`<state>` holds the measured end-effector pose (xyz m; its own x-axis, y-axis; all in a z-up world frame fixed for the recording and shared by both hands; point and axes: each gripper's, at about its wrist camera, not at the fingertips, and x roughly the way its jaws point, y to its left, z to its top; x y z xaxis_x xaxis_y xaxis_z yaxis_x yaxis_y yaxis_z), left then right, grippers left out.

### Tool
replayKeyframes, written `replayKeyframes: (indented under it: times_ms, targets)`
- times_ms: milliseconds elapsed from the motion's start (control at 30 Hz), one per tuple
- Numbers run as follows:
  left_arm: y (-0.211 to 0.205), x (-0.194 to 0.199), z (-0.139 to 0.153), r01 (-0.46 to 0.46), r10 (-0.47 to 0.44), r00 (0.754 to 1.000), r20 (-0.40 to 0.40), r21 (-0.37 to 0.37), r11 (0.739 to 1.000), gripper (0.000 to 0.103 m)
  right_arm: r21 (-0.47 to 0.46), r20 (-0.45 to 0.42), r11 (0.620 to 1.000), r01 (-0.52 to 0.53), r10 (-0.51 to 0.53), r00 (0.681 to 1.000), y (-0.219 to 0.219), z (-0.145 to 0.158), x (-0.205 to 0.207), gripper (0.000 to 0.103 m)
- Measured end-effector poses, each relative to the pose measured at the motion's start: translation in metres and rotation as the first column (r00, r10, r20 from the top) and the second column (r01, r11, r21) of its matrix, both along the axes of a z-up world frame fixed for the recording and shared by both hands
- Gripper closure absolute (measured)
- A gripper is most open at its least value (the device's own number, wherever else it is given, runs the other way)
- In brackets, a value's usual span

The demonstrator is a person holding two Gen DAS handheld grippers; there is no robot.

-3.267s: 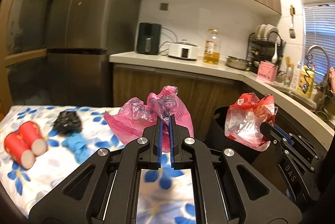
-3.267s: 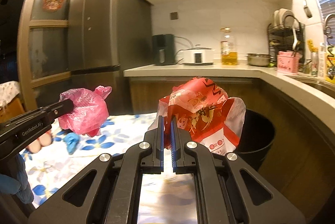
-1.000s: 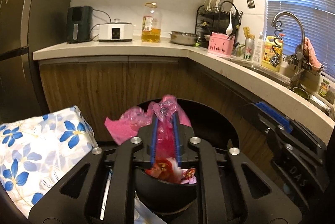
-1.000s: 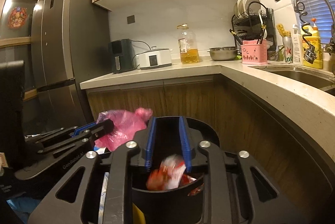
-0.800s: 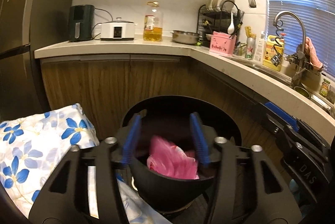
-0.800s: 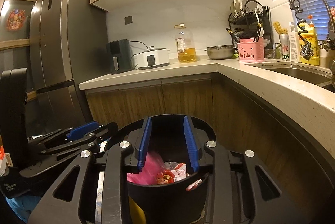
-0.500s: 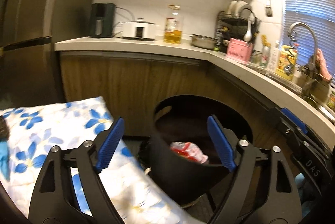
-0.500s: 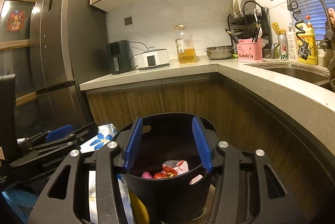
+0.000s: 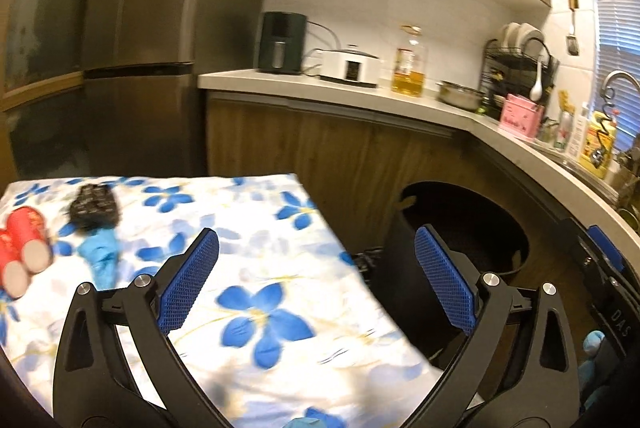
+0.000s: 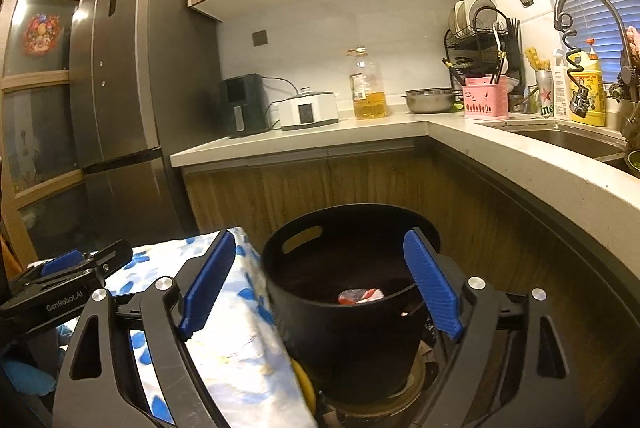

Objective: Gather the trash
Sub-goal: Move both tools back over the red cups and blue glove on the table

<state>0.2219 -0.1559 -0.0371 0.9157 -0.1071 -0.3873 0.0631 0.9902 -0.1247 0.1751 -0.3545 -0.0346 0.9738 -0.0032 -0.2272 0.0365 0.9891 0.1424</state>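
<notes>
A black round bin (image 10: 348, 292) stands on the floor beside the table; a red and white bag (image 10: 360, 296) shows inside it. The bin also shows in the left wrist view (image 9: 460, 228). My right gripper (image 10: 318, 288) is wide open and empty, hanging over the bin's near side. My left gripper (image 9: 316, 284) is wide open and empty above the table's right end. On the floral tablecloth (image 9: 240, 268) at far left lie red paper cups (image 9: 22, 252), a crumpled black bag (image 9: 94, 205) and a blue piece of trash (image 9: 100, 256).
An L-shaped kitchen counter (image 10: 500, 143) wraps behind and right of the bin, with an oil bottle (image 10: 368, 87), cooker and dish rack on it. A tall grey fridge (image 10: 124, 87) stands at the left. The right gripper's body shows at the left wrist view's right edge (image 9: 608, 288).
Both grippers let their bags drop into the bin and opened wide. The left gripper has swung left, back over the table; the right gripper has pulled back a little from the bin.
</notes>
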Motion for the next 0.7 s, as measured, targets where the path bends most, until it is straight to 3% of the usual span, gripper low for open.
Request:
replayKeyframes:
  times_ms: [700]
  targets:
    - [0.101, -0.06, 0.002, -0.202, 0.202, 0.979, 0.016, -0.01, 0.979, 0.006, -0.002, 0.005, 0.985, -0.17, 0.17, 0.985, 0.086, 0.004, -0.015, 0.018]
